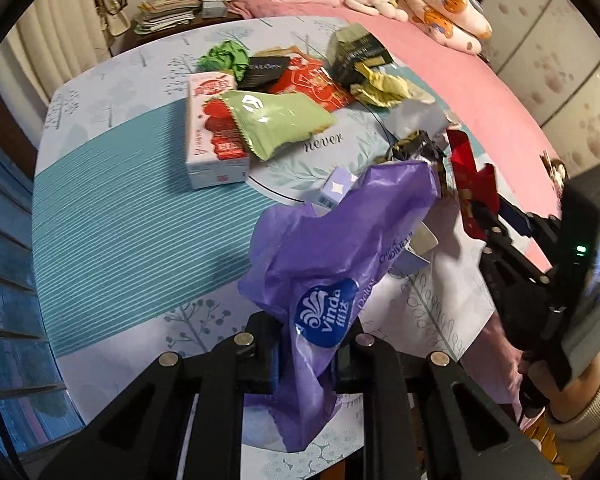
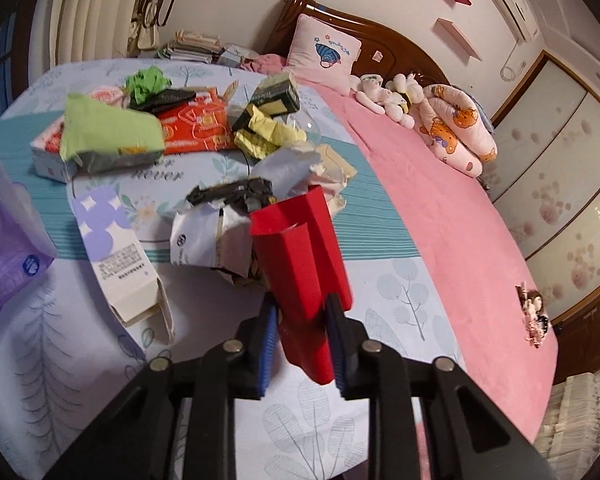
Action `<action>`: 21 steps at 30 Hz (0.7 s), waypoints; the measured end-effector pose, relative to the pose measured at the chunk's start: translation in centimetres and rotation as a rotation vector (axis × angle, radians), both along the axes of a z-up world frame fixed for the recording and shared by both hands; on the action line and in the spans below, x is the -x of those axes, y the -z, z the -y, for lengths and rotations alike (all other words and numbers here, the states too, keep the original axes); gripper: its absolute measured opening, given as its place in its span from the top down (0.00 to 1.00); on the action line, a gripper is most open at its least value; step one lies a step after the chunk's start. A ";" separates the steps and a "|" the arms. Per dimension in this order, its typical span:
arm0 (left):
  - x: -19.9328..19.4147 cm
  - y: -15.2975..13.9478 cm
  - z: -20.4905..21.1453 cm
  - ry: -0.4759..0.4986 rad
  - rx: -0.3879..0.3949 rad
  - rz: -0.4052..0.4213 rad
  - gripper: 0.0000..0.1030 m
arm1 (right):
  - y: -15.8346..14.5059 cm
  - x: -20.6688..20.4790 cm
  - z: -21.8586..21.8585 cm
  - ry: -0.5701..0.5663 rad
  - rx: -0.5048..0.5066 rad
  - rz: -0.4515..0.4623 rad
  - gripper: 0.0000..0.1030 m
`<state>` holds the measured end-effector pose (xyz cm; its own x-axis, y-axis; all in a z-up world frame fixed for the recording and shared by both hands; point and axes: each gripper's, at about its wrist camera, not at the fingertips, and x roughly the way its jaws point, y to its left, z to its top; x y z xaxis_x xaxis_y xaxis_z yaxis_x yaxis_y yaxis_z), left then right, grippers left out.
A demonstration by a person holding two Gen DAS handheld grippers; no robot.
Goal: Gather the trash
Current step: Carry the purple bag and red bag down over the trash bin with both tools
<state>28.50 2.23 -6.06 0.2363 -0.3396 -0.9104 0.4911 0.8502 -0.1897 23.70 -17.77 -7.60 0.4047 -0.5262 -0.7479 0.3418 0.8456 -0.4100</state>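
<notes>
A: Well, how will that purple bag [image 1: 324,264] handle?

B: Light and limp, I'd say, and slick, being thin plastic. The left gripper [image 1: 306,354] has closed on its lower part, and the rest stands loose above the jaws. A pinch on a bunched fold should hold better than one on a single layer.

A: And the right?

B: The right gripper [image 2: 300,340] is closed on a red box [image 2: 300,256], pads pressing its two sides. It looks like folded card: light, stiff enough, but easy to crush.

A: Where's the rest of the trash?

B: On the bedspread [image 1: 112,216]: a green packet [image 1: 278,122] lying on a strawberry carton [image 1: 214,132], an orange pack [image 2: 198,128], yellow paper [image 2: 268,134], a lilac carton [image 2: 116,248]. All light stuff.

A: The surface?

B: Soft cloth over a bed, so things sink a little. A pink blanket [image 2: 440,216] lies beside it, with a pillow [image 2: 326,54] and soft toys [image 2: 396,92] at the headboard.
</notes>
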 end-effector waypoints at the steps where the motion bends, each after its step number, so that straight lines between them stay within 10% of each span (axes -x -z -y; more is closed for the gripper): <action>1: 0.1 0.0 -0.4 -0.007 0.004 0.001 0.86 | -0.6 0.3 0.1 -0.006 -0.011 0.013 0.80; 21: 11.9 -4.5 1.1 -0.305 0.109 0.061 0.86 | -11.5 9.9 2.0 -0.330 -0.392 0.144 0.83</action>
<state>16.56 1.11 -1.60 0.3954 -0.3397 -0.8534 0.2305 0.9361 -0.2658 13.83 -19.75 3.94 0.6146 -0.0458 -0.7875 0.0616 0.9980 -0.0100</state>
